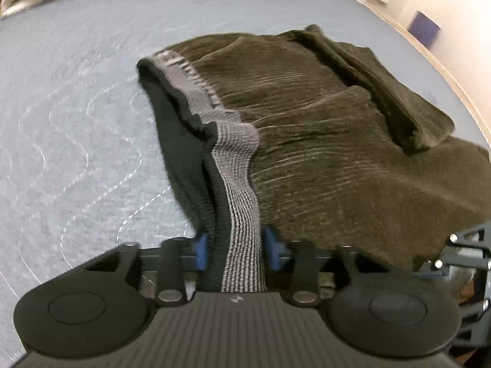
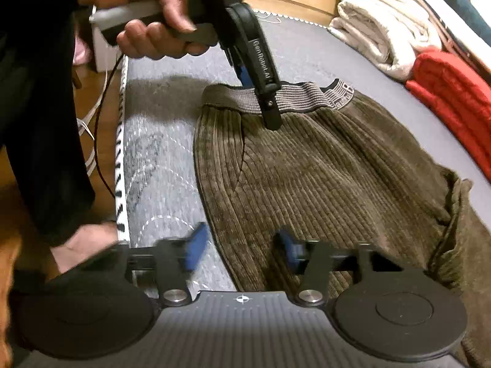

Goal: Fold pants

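While you lean over the grey quilted mattress (image 2: pixel 159 165), the brown corduroy pants (image 2: pixel 322 178) lie spread on it, with the striped grey elastic waistband (image 2: pixel 307 96) at the far side in the right wrist view and a leg folded back over the cloth on the right. Your left gripper (image 1: pixel 235 250) points steeply down and has the waistband (image 1: pixel 237 165) running between its blue pads (image 1: pixel 201 251); the jaws are drawn in close on the band, pinching it. In the right wrist view your left hand (image 2: pixel 147 15) grips that tool's handle above the waistband, a dark sleeve (image 2: pixel 40 92) beside it. Your right gripper (image 2: pixel 242 248) sits at the near edge of the pants: its right blue pad (image 2: pixel 290 253) presses into the corduroy and its left one (image 2: pixel 196 245) stands over the mattress just off the hem, so the cloth edge lies between them, but blur leaves it unclear whether they pinch it. Folded cream cloth (image 2: pixel 380 24) and a red garment (image 2: pixel 451 92) lie well apart at the mattress's far corner.
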`<state>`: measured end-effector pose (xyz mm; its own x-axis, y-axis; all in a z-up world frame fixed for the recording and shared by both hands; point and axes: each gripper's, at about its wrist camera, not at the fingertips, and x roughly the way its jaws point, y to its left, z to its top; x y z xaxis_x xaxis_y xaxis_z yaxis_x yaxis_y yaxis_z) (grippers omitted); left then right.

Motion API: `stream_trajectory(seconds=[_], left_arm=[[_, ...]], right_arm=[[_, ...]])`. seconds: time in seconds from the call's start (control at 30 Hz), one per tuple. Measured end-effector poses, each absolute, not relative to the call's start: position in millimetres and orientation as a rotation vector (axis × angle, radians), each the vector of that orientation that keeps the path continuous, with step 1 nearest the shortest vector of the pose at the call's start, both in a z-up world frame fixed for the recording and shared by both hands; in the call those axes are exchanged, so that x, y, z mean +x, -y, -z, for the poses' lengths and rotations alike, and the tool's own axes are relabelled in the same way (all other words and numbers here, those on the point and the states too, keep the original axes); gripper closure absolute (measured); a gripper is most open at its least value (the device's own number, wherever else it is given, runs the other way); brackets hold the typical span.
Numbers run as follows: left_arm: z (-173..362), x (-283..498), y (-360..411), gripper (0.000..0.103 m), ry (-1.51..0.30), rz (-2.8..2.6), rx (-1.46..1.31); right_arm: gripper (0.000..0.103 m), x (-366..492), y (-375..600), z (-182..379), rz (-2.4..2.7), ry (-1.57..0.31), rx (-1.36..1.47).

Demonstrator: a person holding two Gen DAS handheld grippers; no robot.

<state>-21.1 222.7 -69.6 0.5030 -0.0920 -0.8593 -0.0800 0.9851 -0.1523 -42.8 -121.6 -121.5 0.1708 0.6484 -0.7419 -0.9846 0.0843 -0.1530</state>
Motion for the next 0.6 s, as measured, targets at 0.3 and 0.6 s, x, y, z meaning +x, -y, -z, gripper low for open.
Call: stream_trajectory(seconds=[0.3,0.6], left_arm=[[31,-51,-228,0.075,-1.016,-0.015,-0.143],[10,-36,-191,0.041,-0.901,-0.182,0.111]], right_arm=[[0.087,-50,105,103,-1.436,-0.538,-0.734],[0.082,-41,118,87,-1.437,-0.620,-0.636]])
